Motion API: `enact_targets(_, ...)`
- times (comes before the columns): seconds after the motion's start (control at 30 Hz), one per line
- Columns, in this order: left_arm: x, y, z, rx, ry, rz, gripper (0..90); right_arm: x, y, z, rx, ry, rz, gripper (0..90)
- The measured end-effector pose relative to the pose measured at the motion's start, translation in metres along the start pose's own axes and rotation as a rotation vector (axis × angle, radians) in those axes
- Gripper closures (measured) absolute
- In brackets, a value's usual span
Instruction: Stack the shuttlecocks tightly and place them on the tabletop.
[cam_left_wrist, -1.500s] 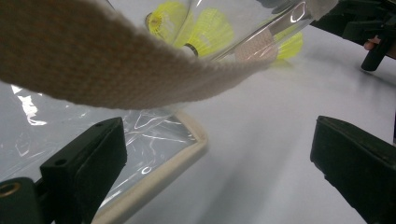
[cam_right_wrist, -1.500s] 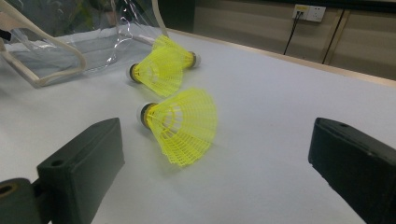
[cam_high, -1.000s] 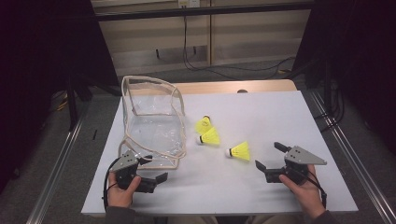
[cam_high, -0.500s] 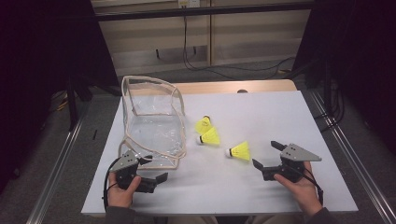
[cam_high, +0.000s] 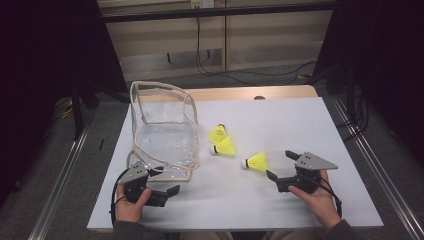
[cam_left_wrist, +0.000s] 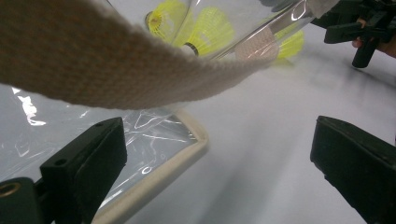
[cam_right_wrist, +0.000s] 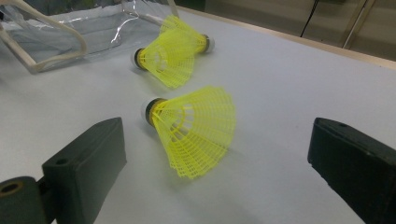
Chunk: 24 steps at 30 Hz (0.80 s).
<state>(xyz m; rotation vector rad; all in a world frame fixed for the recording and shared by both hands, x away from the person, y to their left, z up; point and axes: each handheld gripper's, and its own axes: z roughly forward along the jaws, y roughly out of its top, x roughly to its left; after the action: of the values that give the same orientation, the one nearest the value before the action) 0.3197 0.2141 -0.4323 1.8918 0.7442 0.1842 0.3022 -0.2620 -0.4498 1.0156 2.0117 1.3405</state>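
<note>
Three yellow shuttlecocks lie on the white table top (cam_high: 300, 125): one (cam_high: 218, 133) beside the bag, one (cam_high: 225, 146) just below it, and one (cam_high: 256, 161) nearest my right gripper (cam_high: 280, 166). That gripper is open, its jaws just right of the nearest shuttlecock (cam_right_wrist: 196, 128), which lies on its side between them in the right gripper view. A clear plastic bag (cam_high: 162, 130) with beige trim stands open at the left. My left gripper (cam_high: 165, 181) is open at the bag's near corner; the beige strap (cam_left_wrist: 116, 60) hangs above its jaws.
The table's front edge (cam_high: 225, 229) runs just under both hands. Metal rails (cam_high: 370, 165) flank the table on each side. Cables (cam_high: 210, 65) hang at the back wall. In the left gripper view the other hand's gripper (cam_left_wrist: 359, 28) is far off.
My right gripper has slid a little to the left, closer to the nearest shuttlecock. The left gripper, the bag and the shuttlecocks have stayed put.
</note>
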Motion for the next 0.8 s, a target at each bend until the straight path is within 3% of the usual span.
enact_targets(0.47, 0.000, 0.000, 0.000, 0.000, -0.001, 0.001, 3.7, 0.001, 0.005, 0.008, 0.028, 0.022, 0.021, 7.9)
enact_targets(0.8, 0.000, 0.000, 0.000, -0.004, 0.003, 0.002, 3.7, 0.004, 0.007, 0.014, 0.057, 0.068, 0.022, 21.8)
